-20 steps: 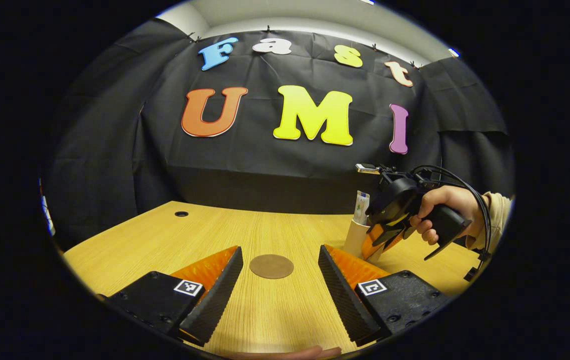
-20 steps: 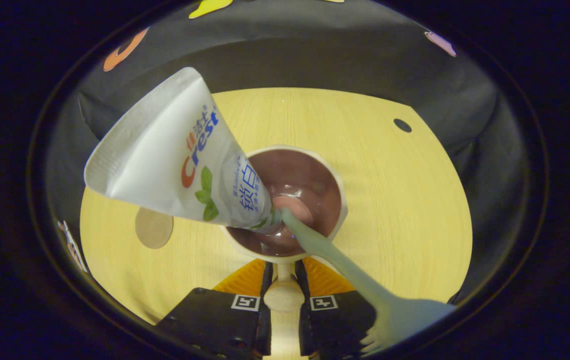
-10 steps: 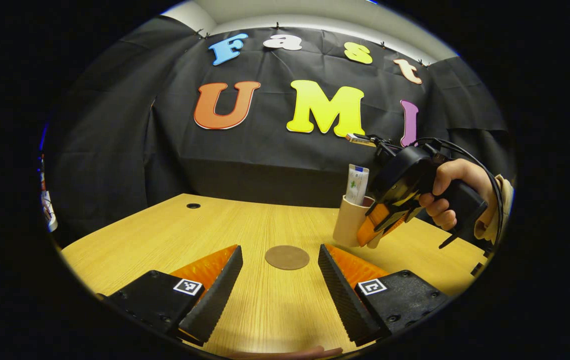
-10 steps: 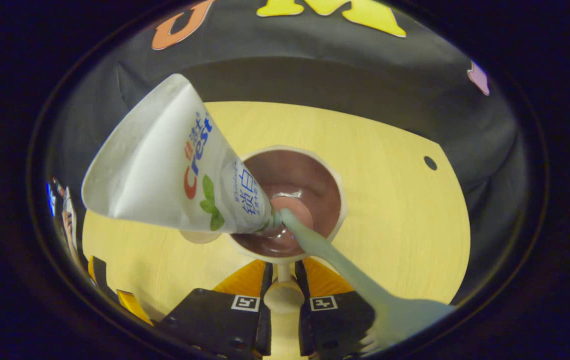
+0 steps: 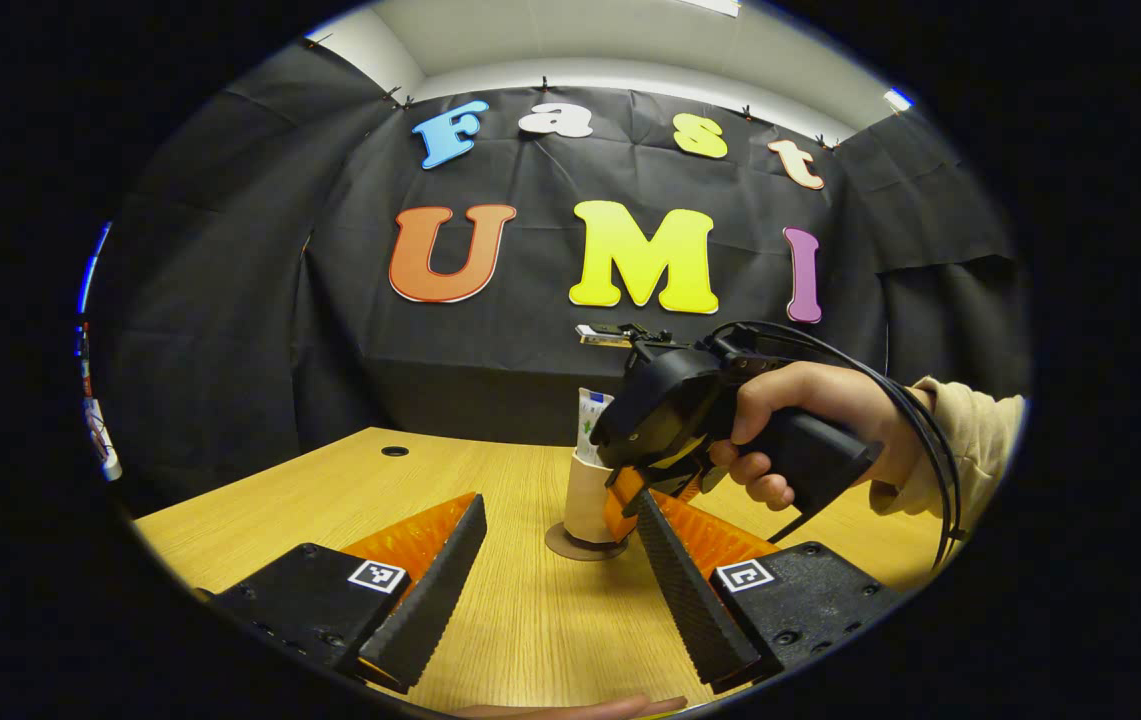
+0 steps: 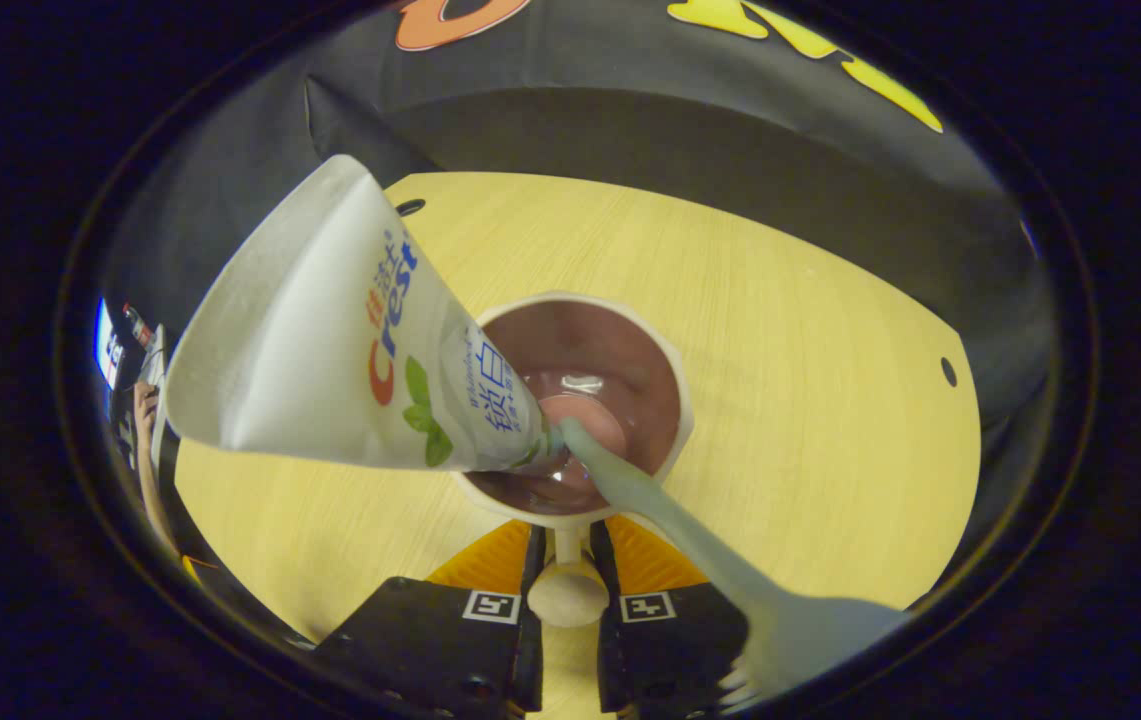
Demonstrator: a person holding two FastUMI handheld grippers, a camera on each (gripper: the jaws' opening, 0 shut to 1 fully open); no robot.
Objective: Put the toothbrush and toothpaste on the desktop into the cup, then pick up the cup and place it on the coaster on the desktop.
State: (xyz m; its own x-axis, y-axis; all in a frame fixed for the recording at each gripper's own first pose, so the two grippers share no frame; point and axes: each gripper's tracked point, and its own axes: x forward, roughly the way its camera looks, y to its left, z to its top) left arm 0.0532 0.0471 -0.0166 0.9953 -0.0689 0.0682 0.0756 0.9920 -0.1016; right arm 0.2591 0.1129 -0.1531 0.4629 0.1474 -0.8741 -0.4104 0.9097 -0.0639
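In the left gripper view a beige cup (image 5: pixel 585 496) stands on the round brown coaster (image 5: pixel 570 545) with the toothpaste tube (image 5: pixel 589 423) sticking out of it. A hand holds the right gripper (image 5: pixel 635 490) against the cup's right side. My left gripper (image 5: pixel 555 590) is open, low over the table in front of the coaster. In the right gripper view I look down into the cup (image 6: pixel 665 350); the white toothpaste tube (image 6: pixel 330 350) and pale green toothbrush (image 6: pixel 690 535) lean out of it. The right gripper (image 6: pixel 566 590) is shut on the cup's handle (image 6: pixel 566 595).
The wooden table (image 5: pixel 330 490) has a small cable hole (image 5: pixel 394 451) at its far left. Another hole (image 6: pixel 948 371) lies near the right edge in the right gripper view. A black cloth wall stands behind the table. A fingertip (image 5: pixel 580 708) shows at the bottom edge.
The right gripper carried the cup leftwards across the table and brought it down onto the coaster. The left gripper stayed open and nearly still.
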